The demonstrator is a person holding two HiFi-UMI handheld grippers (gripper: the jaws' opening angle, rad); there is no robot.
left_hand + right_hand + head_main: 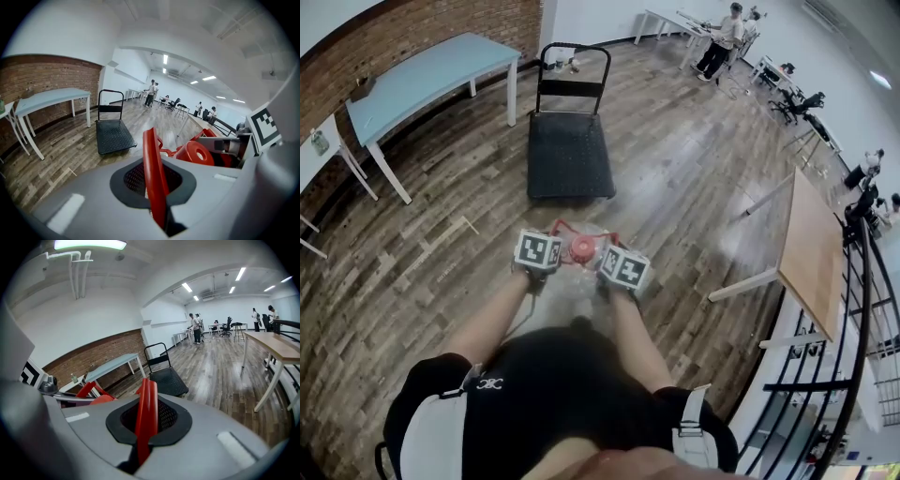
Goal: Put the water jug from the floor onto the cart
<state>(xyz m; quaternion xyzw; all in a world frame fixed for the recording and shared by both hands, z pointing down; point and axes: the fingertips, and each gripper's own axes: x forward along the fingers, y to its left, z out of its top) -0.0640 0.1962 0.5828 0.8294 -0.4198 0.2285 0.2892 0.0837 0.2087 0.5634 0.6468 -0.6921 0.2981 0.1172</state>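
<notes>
My left gripper (551, 246) and right gripper (611, 259) clenched on its red handle (591, 232), I carry the water jug (582, 249) toward the platform cart (570, 155); hoisting it aboard comes next.

Both arms are out ahead of me and angled down, bare left forearm (490, 322) and bare right forearm (633, 336) running nearly parallel. The grey plastic left gripper (541, 253) and grey plastic right gripper (623, 269) sit close together, marker cubes facing up, noses tipped below level. The left jaws are pressed together on the thin red plastic jug handle (152, 161), which stands upright in the gap. The right jaws are likewise clamped tight on the same handle at its other side.
</notes>
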